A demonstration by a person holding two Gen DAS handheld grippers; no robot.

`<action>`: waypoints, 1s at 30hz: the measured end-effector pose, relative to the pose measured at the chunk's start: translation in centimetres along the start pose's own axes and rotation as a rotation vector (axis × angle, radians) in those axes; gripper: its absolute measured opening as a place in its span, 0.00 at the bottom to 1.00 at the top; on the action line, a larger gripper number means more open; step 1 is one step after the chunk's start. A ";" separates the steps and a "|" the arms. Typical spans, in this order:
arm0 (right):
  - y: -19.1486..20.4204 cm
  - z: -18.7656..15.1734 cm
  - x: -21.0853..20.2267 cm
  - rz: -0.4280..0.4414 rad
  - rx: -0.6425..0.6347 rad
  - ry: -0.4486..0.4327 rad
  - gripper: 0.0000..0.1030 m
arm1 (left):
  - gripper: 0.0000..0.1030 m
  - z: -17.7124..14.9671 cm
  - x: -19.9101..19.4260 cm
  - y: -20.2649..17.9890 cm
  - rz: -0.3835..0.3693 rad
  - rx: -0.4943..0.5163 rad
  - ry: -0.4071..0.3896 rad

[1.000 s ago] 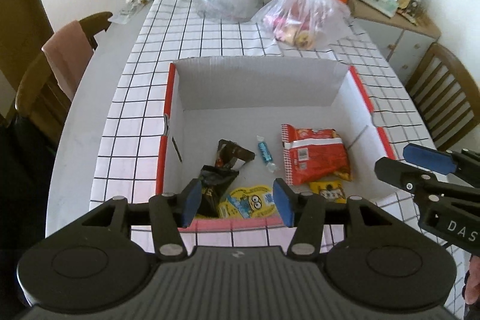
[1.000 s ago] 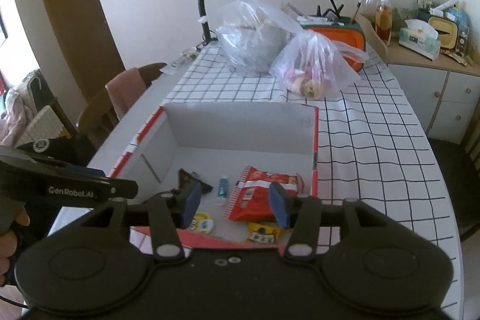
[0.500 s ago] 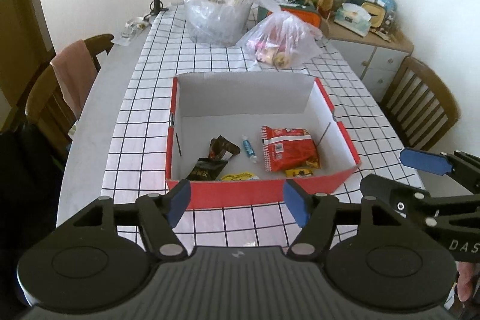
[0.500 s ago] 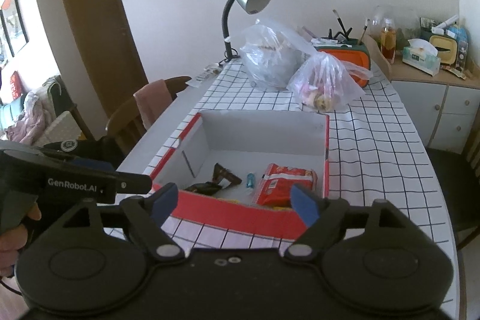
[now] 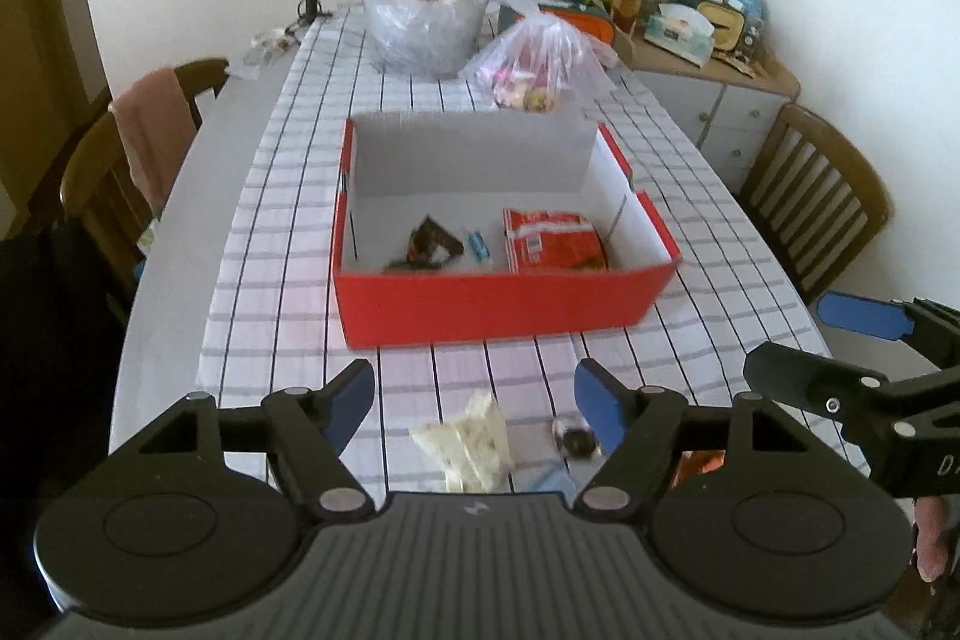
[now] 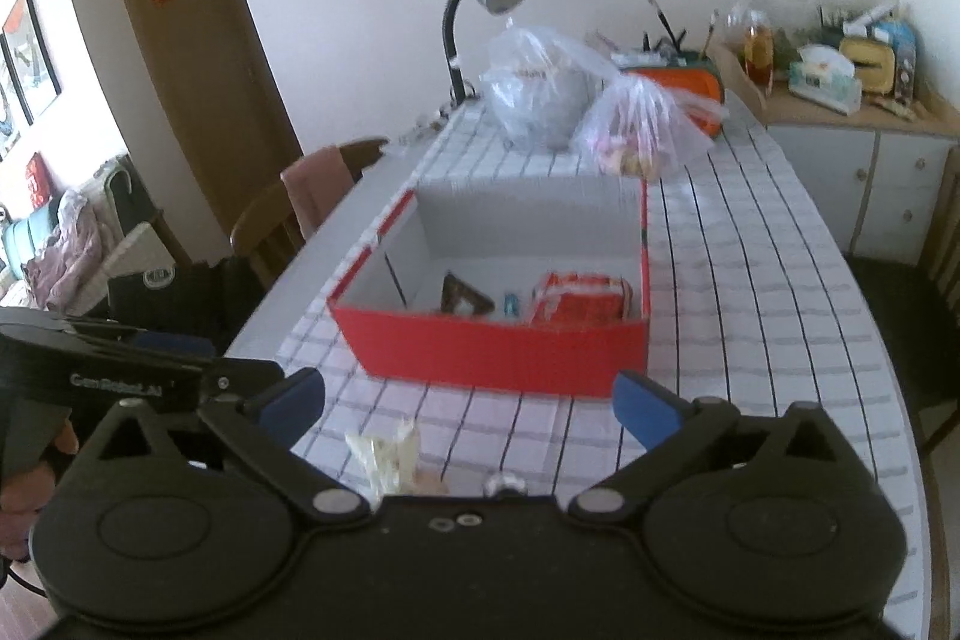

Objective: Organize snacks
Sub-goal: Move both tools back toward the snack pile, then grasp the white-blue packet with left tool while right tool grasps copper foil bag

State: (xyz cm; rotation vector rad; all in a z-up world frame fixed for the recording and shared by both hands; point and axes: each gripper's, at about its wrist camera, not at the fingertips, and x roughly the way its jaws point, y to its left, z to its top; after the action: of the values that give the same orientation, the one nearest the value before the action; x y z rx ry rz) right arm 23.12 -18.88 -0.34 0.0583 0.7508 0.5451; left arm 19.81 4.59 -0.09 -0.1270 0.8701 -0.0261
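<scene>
Left wrist view: I see the left gripper point(image 5: 474, 400) with its jaws opening and nothing between them, above the checked tablecloth point(image 5: 282, 244) on the near side of the red box point(image 5: 498, 304). A pale snack packet point(image 5: 465, 442) and a small dark sweet point(image 5: 573, 439) lie loose near the box. Inside the box lie a red packet point(image 5: 552, 241), a dark wrapper point(image 5: 429, 244) and a small blue sweet point(image 5: 478, 244).

Right wrist view: I see the right gripper point(image 6: 471, 403) with its jaws opening wide and empty, also on the near side of the box. The left gripper's body is beside it.
</scene>
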 end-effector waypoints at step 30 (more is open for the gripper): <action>-3.9 -9.9 6.5 -0.153 0.009 0.172 1.00 | 0.72 -12.3 7.9 1.3 -0.039 0.044 0.343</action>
State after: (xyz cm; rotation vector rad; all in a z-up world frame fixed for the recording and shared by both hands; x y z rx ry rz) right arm 22.24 -20.42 -12.70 -0.0377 0.9172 0.4037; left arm 15.52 4.11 -14.08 -0.0999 1.2086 -0.1058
